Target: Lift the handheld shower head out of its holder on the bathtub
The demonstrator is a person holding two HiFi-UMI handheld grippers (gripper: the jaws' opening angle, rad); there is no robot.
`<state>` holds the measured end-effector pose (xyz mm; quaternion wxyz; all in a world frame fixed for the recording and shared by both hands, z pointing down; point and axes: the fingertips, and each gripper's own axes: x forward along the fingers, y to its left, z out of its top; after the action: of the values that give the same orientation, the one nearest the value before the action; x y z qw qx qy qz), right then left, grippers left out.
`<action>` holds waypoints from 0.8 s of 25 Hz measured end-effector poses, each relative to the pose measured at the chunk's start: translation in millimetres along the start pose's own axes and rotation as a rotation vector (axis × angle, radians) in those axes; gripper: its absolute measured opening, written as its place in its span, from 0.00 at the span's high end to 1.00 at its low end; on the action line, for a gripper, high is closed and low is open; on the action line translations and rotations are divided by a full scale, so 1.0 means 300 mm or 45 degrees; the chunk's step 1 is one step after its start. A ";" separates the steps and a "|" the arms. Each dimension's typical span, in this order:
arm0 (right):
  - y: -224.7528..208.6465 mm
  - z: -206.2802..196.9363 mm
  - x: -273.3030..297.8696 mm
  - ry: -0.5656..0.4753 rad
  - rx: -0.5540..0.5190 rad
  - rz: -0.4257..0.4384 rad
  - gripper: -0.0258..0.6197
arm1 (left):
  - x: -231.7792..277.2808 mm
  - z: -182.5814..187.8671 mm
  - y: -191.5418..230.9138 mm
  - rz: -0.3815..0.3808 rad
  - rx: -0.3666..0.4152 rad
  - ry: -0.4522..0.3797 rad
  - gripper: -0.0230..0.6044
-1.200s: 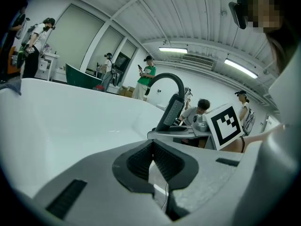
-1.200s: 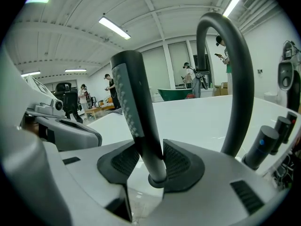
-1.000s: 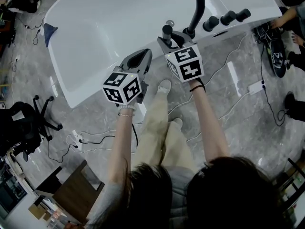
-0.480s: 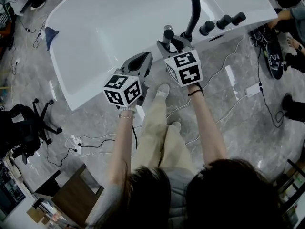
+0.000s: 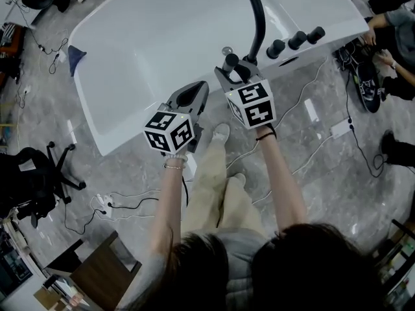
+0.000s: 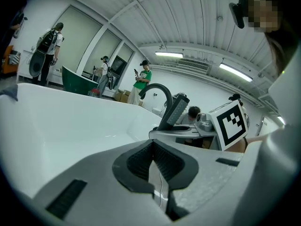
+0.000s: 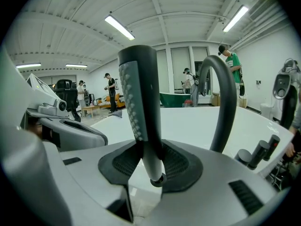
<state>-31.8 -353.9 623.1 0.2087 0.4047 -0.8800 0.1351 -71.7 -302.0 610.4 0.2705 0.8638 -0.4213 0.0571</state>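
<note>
The shower head (image 7: 138, 88) is a dark grey wand with a dotted face, standing upright. My right gripper (image 7: 148, 159) is shut on its handle, and the handle's lower end shows free just below the pads. In the head view the shower head (image 5: 229, 62) sits over the near rim of the white bathtub (image 5: 149, 31), beside the black curved spout (image 5: 256, 18). My left gripper (image 5: 193, 91) hovers to its left over the same rim, jaws shut with nothing between them. From the left gripper view the shower head (image 6: 175, 112) rises ahead at the right.
Three black knobs (image 5: 296, 41) line the tub's rim right of the spout. A blue cloth (image 5: 76, 52) lies on the tub's left end. Cables (image 5: 130, 193) run over the floor, an office chair (image 5: 32, 173) stands at left, and people (image 5: 389, 24) are at the right.
Both grippers have risen a little, and the shower head has come up with the right one.
</note>
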 end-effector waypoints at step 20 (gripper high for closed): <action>0.045 0.300 -0.300 -0.122 0.030 -0.033 0.75 | -0.150 0.255 -0.236 -0.059 0.073 -0.090 0.95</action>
<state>-12.8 -322.9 500.5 0.1633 0.4244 -0.8821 0.1231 -56.5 -274.8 501.3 0.2318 0.8822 -0.4087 0.0322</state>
